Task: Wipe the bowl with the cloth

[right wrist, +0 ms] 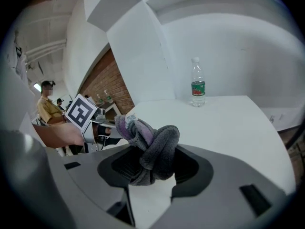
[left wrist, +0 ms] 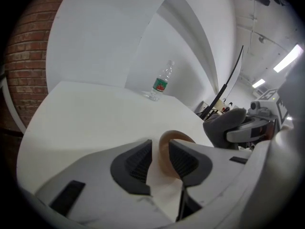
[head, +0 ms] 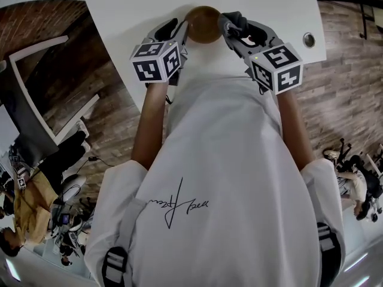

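Note:
A tan wooden bowl (head: 203, 24) stands on the white table (head: 119, 17) between my two grippers. My left gripper (head: 184, 30) straddles the bowl's near-left rim. In the left gripper view the bowl's wall (left wrist: 170, 151) stands between the pads, with a gap at the left pad (left wrist: 138, 162); the gripper (left wrist: 161, 152) is open. My right gripper (head: 231, 30) is at the bowl's right side, shut on a bunched grey and purple cloth (head: 235, 20). The right gripper view shows the cloth (right wrist: 153, 144) bulging out above that gripper (right wrist: 152, 165).
A clear water bottle (left wrist: 161, 81) with a green and red label (right wrist: 198, 82) stands far back on the table. A round cable hole (head: 309, 39) sits near the table's right edge. A white frame (head: 36, 94) stands on the wood floor at the left. People are at the room's edges.

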`<action>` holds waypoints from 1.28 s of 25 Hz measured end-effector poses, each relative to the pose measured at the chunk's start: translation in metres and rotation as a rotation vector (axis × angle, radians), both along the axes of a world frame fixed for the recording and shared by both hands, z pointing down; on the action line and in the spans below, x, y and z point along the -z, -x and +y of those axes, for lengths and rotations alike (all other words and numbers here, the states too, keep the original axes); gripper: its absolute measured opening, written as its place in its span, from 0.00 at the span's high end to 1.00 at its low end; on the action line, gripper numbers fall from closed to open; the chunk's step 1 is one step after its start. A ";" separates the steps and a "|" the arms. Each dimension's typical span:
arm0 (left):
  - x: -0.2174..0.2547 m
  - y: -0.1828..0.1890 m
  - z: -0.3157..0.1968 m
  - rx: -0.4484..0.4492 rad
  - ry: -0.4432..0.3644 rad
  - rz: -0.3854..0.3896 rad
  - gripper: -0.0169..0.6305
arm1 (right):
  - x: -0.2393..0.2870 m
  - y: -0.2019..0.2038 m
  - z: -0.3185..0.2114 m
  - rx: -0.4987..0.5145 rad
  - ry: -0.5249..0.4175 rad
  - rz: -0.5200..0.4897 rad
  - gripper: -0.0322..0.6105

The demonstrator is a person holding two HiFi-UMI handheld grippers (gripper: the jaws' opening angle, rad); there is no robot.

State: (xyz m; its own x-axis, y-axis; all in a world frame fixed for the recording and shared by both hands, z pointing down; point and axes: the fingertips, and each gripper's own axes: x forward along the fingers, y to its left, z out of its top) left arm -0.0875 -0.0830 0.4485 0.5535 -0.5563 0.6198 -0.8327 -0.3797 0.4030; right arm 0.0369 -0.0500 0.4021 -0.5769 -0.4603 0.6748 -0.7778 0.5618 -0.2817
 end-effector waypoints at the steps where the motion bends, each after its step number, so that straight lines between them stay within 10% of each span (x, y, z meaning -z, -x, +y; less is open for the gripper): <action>1: -0.002 0.001 -0.001 0.001 0.002 0.002 0.79 | -0.003 -0.001 0.000 -0.006 0.008 0.006 0.67; 32: -0.018 -0.017 -0.015 -0.043 0.002 -0.006 0.94 | -0.039 0.008 0.021 0.093 0.149 0.018 0.67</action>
State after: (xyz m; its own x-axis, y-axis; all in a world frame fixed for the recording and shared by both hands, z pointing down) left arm -0.0702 -0.0983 0.4668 0.5731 -0.5304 0.6246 -0.8181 -0.4146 0.3985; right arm 0.0284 -0.0291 0.4407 -0.5994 -0.2996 0.7423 -0.7304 0.5841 -0.3541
